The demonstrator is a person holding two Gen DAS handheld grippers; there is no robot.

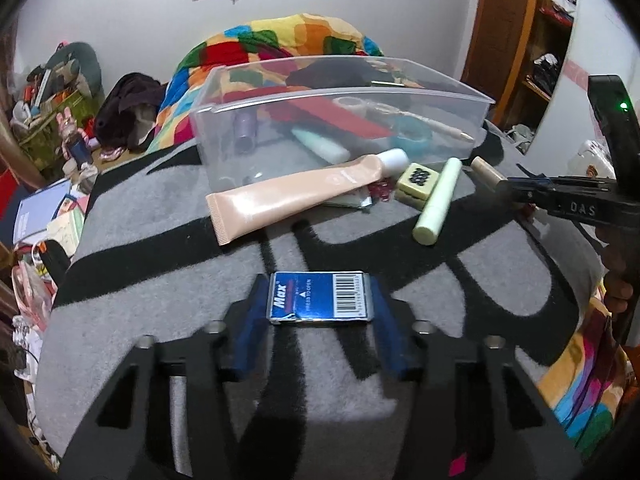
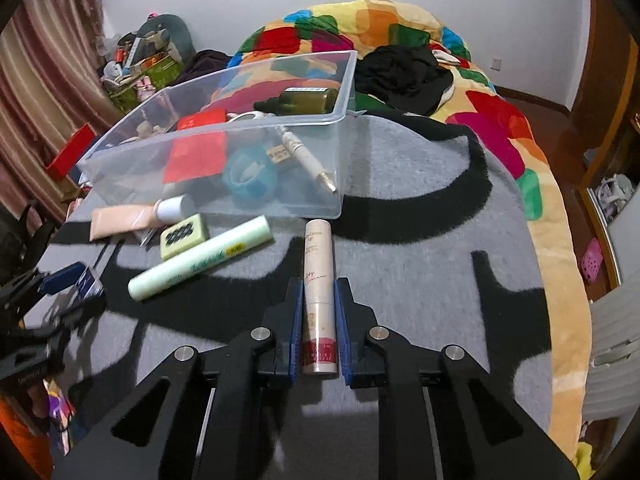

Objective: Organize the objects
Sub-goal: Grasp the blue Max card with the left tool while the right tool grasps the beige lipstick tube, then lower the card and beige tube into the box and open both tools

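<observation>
A clear plastic bin (image 1: 400,92) (image 2: 256,196) stands on the grey and black blanket and holds several small items. In front of it lie a peach tube (image 1: 296,194) (image 2: 124,218), a pale green stick (image 1: 438,200) (image 2: 200,264) and a mahjong tile (image 1: 418,180) (image 2: 184,236). My left gripper (image 1: 320,300) is shut on a blue Max staples box (image 1: 320,298) (image 2: 90,282), low over the blanket. My right gripper (image 2: 318,312) is shut on a beige cosmetic tube (image 2: 318,292) (image 1: 486,170), right of the green stick.
A colourful quilt (image 2: 500,128) with black clothes (image 2: 404,72) lies behind and to the right of the blanket. Cluttered boxes and books sit at the left (image 1: 52,208). A wooden shelf (image 1: 532,40) stands at the far right.
</observation>
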